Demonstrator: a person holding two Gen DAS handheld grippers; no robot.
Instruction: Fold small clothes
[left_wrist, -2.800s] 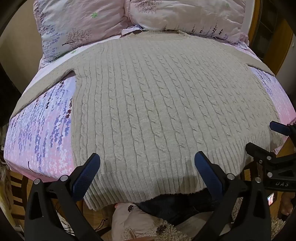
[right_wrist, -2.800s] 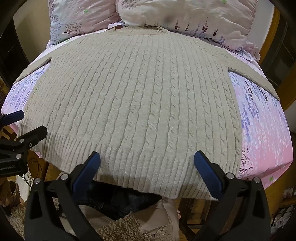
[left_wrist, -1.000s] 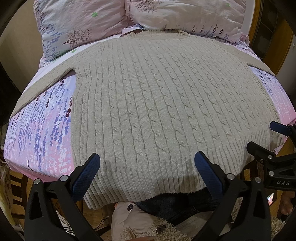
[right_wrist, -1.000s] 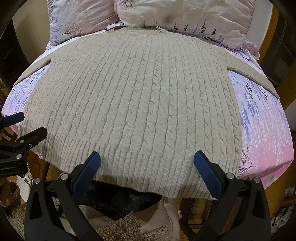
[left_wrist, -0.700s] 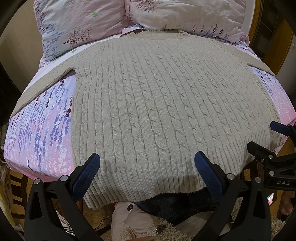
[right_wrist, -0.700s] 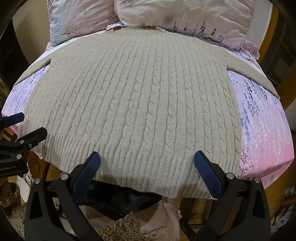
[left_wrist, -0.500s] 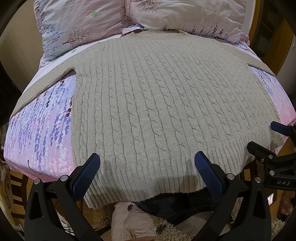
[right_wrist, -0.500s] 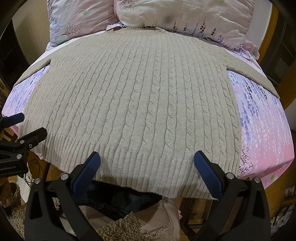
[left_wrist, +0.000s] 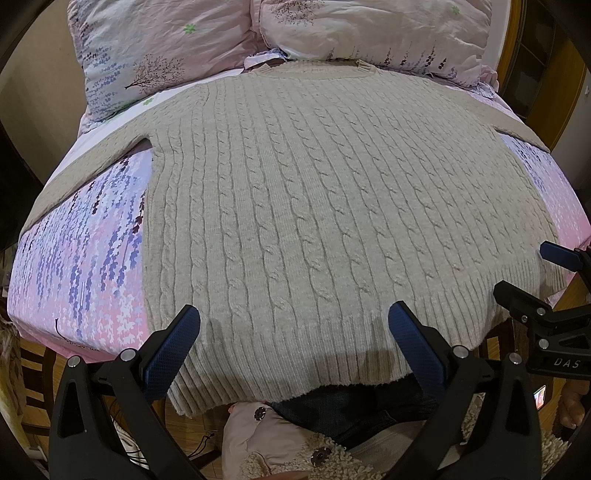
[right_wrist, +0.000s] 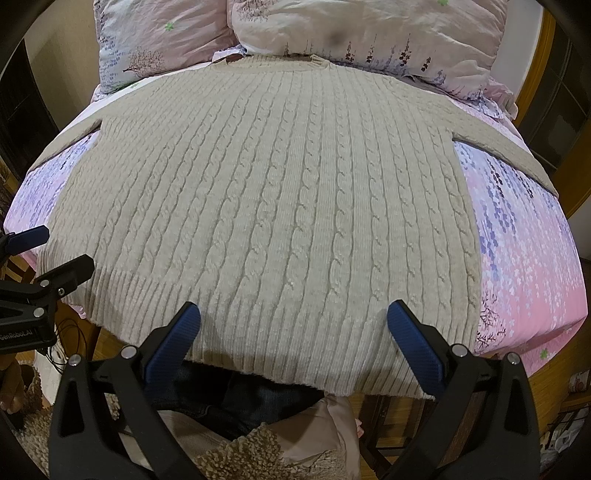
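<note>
Beige cable-knit sweater (left_wrist: 332, 221) lies flat and face-up on the floral bed sheet (left_wrist: 74, 266), sleeves spread, collar by the pillows (left_wrist: 166, 48), hem hanging over the near edge: no fold made yet, so the whole task is left. Left gripper (left_wrist: 293, 325) and right gripper (right_wrist: 293, 321) both hover over the hem, jaws wide apart, grasping nothing. Readable writing: "DAS" on the right gripper's body in the left view, "GenRobot.AI" on the left gripper's in the right view.

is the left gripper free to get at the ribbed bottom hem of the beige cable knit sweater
Probably yes. The left gripper is open just over the ribbed hem of the beige cable-knit sweater, with nothing between. The right gripper is off to the side.
</note>
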